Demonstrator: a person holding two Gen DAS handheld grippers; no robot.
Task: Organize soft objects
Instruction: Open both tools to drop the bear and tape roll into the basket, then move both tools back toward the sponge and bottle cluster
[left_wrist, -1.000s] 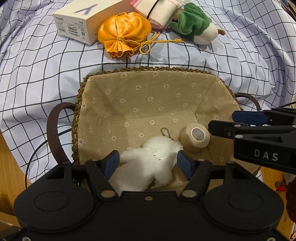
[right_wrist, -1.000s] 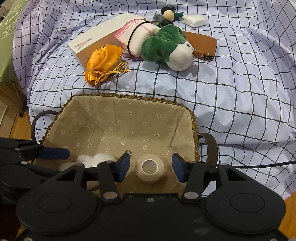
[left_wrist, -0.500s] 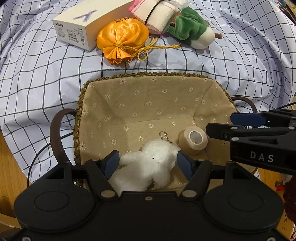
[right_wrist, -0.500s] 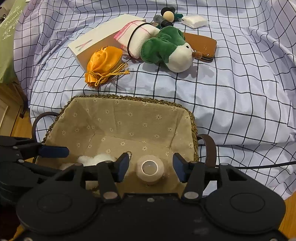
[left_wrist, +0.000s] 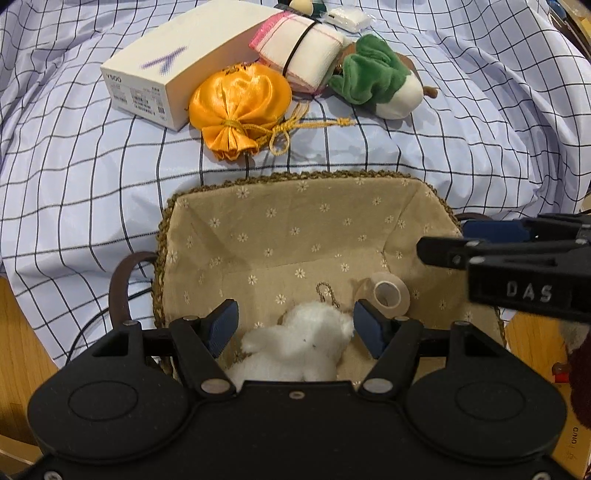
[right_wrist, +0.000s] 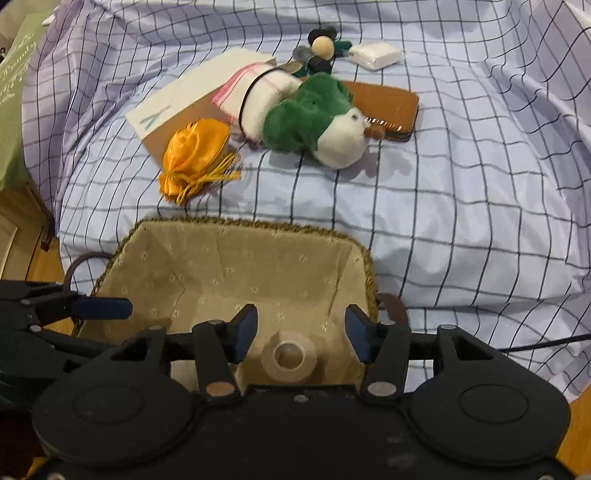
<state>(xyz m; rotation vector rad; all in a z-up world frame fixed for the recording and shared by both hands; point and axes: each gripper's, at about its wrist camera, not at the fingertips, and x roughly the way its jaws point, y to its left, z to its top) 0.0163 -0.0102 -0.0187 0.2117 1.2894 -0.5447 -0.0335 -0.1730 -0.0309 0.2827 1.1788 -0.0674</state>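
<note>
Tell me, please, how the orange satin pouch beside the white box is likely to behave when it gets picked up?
The orange pouch looks puffy and creased, so it will probably squash and sag rather than hold its shape. Its shiny satin may slip between pads. The loose gold cord trails onto the checked cloth and would likely dangle or snag.

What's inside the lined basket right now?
Inside the basket lie a white plush toy with a small chain and, to its right, a beige tape roll. The basket's near edge is hidden behind the hand-held gripper bodies, so anything there cannot be seen.
</note>
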